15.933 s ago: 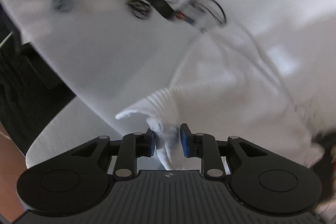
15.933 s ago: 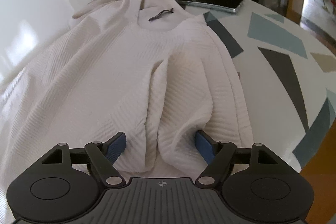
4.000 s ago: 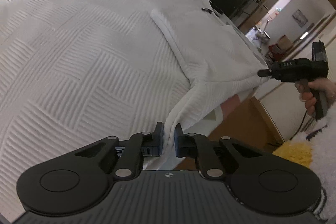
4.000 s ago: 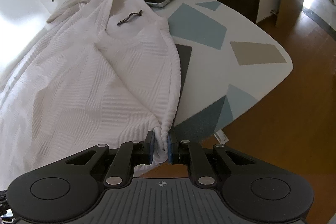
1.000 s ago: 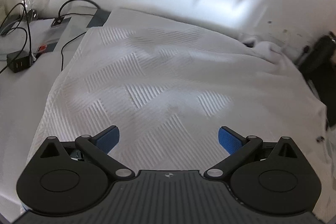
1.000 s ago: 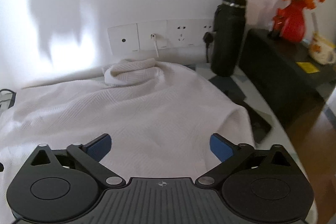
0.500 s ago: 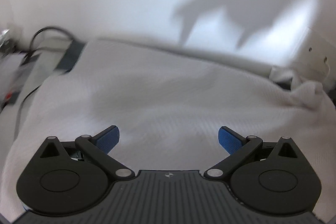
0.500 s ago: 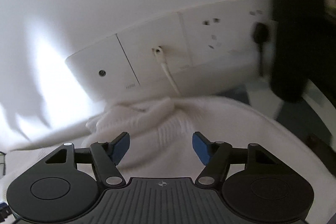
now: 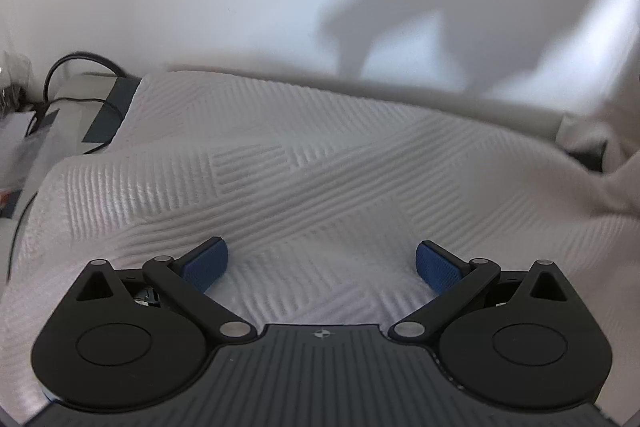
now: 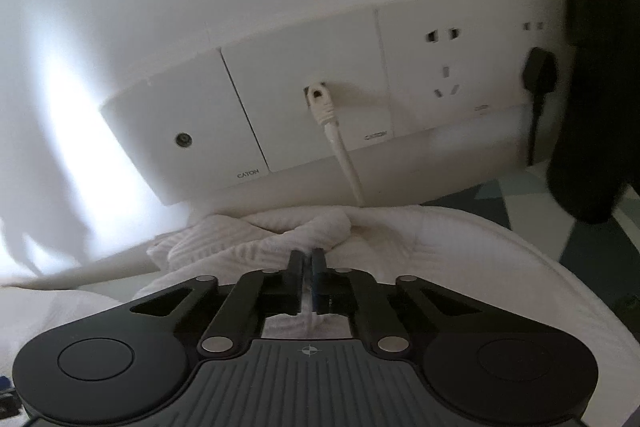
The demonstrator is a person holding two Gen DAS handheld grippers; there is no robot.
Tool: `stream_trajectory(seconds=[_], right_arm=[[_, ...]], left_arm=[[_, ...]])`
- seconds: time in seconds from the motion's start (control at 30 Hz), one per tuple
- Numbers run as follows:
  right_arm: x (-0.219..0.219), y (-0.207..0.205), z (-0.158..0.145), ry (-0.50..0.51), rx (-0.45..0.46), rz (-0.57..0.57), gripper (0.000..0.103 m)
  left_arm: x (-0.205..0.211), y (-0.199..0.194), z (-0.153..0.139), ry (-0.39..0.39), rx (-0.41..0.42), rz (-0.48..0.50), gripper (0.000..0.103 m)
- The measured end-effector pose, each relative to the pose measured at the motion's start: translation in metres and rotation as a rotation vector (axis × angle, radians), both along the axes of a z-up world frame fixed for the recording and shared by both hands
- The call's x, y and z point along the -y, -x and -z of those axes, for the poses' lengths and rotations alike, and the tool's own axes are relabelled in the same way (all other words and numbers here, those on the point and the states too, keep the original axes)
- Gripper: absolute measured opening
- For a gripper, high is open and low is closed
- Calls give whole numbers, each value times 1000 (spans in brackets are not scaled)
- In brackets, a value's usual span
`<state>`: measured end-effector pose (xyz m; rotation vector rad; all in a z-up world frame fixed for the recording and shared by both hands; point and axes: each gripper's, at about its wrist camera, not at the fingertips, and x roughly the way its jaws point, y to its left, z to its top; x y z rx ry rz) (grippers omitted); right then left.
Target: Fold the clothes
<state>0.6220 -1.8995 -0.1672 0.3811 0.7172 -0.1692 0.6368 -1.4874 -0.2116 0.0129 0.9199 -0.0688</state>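
Observation:
A white ribbed knit garment [image 9: 320, 183] lies spread over the table, reaching back to the wall. My left gripper [image 9: 320, 261] hovers just above its flat middle, fingers wide open with nothing between them. In the right wrist view the same garment [image 10: 460, 239] bunches into a rumpled fold [image 10: 280, 227] close under the wall sockets. My right gripper [image 10: 307, 259] is shut there, pinching a bit of that bunched white cloth between its pads.
A white socket panel [image 10: 320, 95] with a white plugged cable [image 10: 340, 151] and a black plug [image 10: 538, 75] stands just beyond the right gripper. A black bottle [image 10: 596, 67] rises at the right. Black cables [image 9: 72, 87] lie at the table's left end.
My right gripper moved in toward the wall and shut on the bunched cloth; half a second ago it was open. The left gripper stayed open and dropped nearer the garment.

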Motion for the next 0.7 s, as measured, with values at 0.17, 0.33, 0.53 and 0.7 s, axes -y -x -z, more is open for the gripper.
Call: stream_trajectory(seconds=[0.17, 0.33, 0.53, 0.7], right_arm=[[-4, 42, -19, 23, 57, 17, 0], [-5, 75, -19, -5, 59, 19, 0], [-17, 92, -24, -17, 21, 15, 1], [-23, 86, -24, -13, 0, 0, 15]], left_arm=[[-3, 7, -1, 14, -13, 23, 102], [-7, 17, -6, 35, -23, 28, 102], [-5, 31, -7, 19, -35, 59, 102], [-7, 36, -6, -3, -33, 73, 102]])
